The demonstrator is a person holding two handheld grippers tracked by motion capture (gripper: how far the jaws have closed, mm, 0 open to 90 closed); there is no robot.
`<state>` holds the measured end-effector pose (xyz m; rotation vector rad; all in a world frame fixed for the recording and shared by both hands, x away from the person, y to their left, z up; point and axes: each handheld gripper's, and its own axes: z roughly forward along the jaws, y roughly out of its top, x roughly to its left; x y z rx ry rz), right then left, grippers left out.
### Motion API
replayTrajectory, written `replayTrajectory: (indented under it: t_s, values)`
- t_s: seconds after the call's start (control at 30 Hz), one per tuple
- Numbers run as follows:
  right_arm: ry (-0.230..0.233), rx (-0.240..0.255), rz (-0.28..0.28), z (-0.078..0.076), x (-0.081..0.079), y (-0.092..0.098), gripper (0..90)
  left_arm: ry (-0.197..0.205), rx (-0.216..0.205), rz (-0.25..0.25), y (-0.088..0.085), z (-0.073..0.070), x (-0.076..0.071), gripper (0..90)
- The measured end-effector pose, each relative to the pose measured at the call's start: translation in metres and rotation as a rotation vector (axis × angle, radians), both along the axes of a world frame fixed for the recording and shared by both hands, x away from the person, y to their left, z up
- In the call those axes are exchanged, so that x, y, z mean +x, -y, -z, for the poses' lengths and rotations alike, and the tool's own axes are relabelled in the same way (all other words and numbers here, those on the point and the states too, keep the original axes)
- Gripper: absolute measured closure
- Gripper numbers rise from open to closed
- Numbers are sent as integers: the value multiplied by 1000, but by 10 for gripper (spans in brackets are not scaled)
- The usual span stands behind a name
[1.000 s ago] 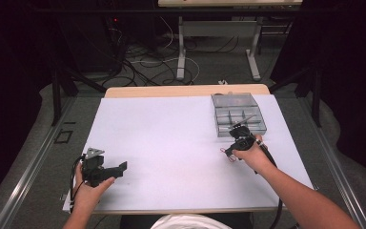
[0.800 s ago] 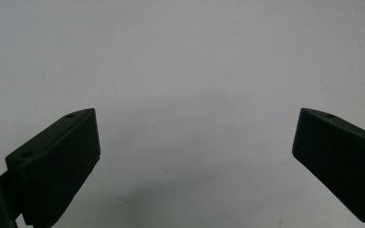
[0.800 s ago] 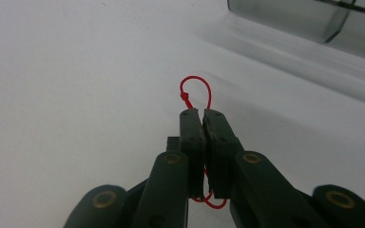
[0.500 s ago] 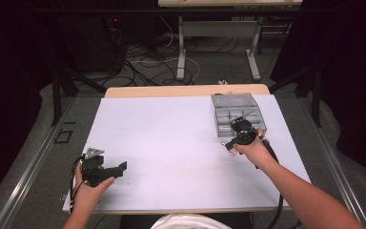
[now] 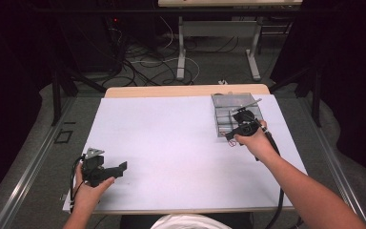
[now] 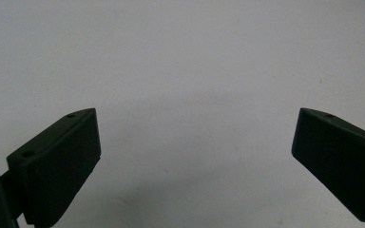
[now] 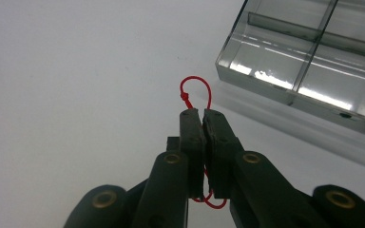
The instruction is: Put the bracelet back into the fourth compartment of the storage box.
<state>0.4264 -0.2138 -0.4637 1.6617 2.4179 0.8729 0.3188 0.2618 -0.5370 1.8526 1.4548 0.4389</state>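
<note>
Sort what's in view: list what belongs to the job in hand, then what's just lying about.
In the job:
right gripper, jaws shut on the red loop
red loop
clear divided box

Lying about:
left gripper, open on the white table
floor cables

Red cord loop (image 7: pixel 196 90): mid part hidden btwn the right gripper (image 7: pixel 202 116) fingers (image 7: pixel 190 137); just the knotted top and a bit at the bottom show. In high view it's too small to make out. Clear compartment box (image 7: pixel 313 61): cut off by top & right edges in right gripper view; contents can't tell, glare on the floor. Left gripper (image 6: pixel 195 142) fingers (image 6: pixel 57 161) cut off at the bottom edge.
</note>
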Motion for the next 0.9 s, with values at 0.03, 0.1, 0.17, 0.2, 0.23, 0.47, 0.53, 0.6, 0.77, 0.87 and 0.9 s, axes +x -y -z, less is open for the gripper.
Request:
replayTrajectory:
  t_s: [0.03,0.1,0.17,0.2,0.23,0.47,0.53,0.6,0.77,0.87,0.9]
  values:
    - [9,0,-2,-1,1,1,872,0,0,0,0,0,0,24]
    - [7,2,8,-5,4,1,872,0,0,0,0,0,0,24]
    - [24,3,7,-7,6,1,872,5,0,-3,1,0,0,24]
    - [29,9,10,-8,7,1,872,5,0,-3,1,1,0,24]
    - [21,10,23,-10,8,1,872,4,0,-3,1,1,0,24]
    - [54,10,28,-18,18,2,872,3,0,-1,1,1,1,27]
    - [63,4,33,-19,21,2,872,4,0,-2,1,1,0,27]
    - [60,18,50,-22,23,2,872,3,-1,-2,0,1,1,27]
    - [66,23,74,-25,30,3,872,-1,-1,5,0,1,1,27]
    - [72,20,84,-24,35,3,872,1,-2,3,0,1,1,27]
    - [76,18,94,-25,36,3,872,0,0,5,0,1,1,27]
